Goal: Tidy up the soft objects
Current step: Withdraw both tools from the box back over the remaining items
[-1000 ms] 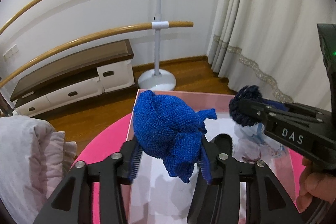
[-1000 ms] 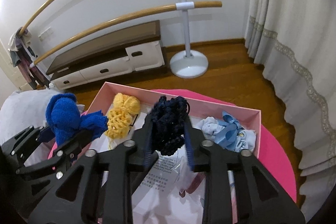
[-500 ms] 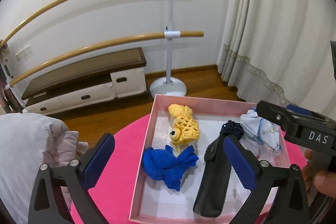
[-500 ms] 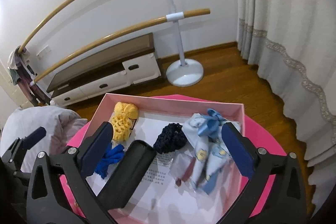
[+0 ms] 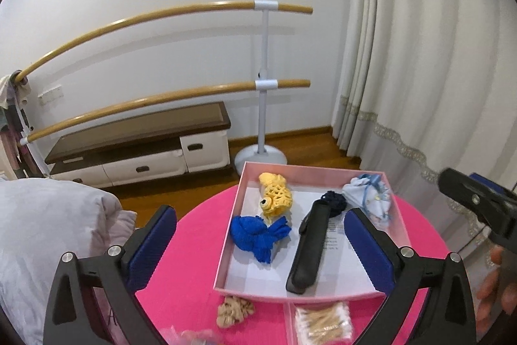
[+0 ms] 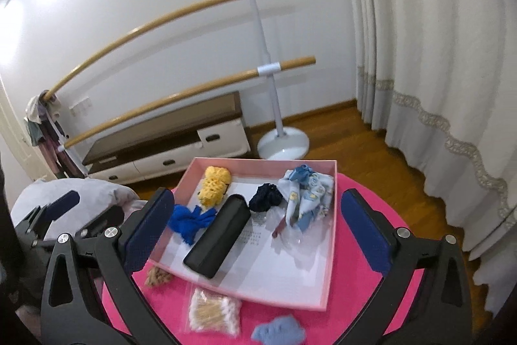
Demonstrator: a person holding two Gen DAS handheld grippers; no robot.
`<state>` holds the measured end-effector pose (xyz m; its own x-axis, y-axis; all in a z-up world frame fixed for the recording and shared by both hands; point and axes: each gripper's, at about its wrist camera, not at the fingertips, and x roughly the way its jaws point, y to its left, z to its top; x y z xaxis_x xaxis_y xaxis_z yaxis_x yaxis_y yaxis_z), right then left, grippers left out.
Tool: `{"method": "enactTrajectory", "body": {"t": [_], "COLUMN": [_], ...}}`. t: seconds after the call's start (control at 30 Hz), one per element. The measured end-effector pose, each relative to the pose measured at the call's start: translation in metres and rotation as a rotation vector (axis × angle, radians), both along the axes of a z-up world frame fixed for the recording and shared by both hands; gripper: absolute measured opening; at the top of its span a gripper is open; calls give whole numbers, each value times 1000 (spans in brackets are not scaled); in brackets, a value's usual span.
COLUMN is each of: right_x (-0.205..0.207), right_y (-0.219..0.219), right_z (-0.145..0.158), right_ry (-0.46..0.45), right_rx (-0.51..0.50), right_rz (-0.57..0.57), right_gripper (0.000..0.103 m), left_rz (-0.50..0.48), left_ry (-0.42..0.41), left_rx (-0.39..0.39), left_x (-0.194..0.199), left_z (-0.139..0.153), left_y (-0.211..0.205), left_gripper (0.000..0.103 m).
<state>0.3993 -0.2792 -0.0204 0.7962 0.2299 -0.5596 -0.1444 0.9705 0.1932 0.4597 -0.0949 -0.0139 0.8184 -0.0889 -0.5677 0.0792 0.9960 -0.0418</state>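
Observation:
A shallow pink box sits on a round pink table. Inside it lie a blue knitted piece, a yellow crocheted fish, a dark navy knitted piece, a pale blue cloth bundle and a black case. My left gripper hangs open above the box's near left part, holding nothing. My right gripper is open over the box, also with nothing in it.
On the table's near side lie a tan crocheted piece, a bag of cotton swabs and a light blue knitted piece. A grey cushion lies left. Behind stand a ballet barre, a low cabinet and curtains.
Both grippers let go: the blue knit and the dark navy knit now lie in the box. Both grippers opened wide and drew back and up, so more table shows.

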Motion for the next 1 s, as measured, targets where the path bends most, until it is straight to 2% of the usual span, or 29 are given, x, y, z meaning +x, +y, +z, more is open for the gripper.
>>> {"method": "enactTrajectory", "body": {"t": [0.27, 0.53, 0.67, 1.0], "right_x": [-83, -154, -174, -212], "right_y": [-7, -11, -12, 1], "right_z": [15, 12, 6, -2], "right_ry": [-98, -155, -151, -172], "right_rx": [-11, -11, 3, -35], "right_rz": [-35, -92, -101, -87], "right_gripper": [103, 103, 103, 103], "left_rz": [11, 41, 41, 78], "left_ry": [-76, -131, -123, -134], "left_rx": [-29, -50, -68, -87], "left_x": [-77, -153, -180, -227], "left_z": [13, 7, -3, -18], "left_y": [12, 30, 36, 44], "left_gripper": [103, 103, 103, 103]}}
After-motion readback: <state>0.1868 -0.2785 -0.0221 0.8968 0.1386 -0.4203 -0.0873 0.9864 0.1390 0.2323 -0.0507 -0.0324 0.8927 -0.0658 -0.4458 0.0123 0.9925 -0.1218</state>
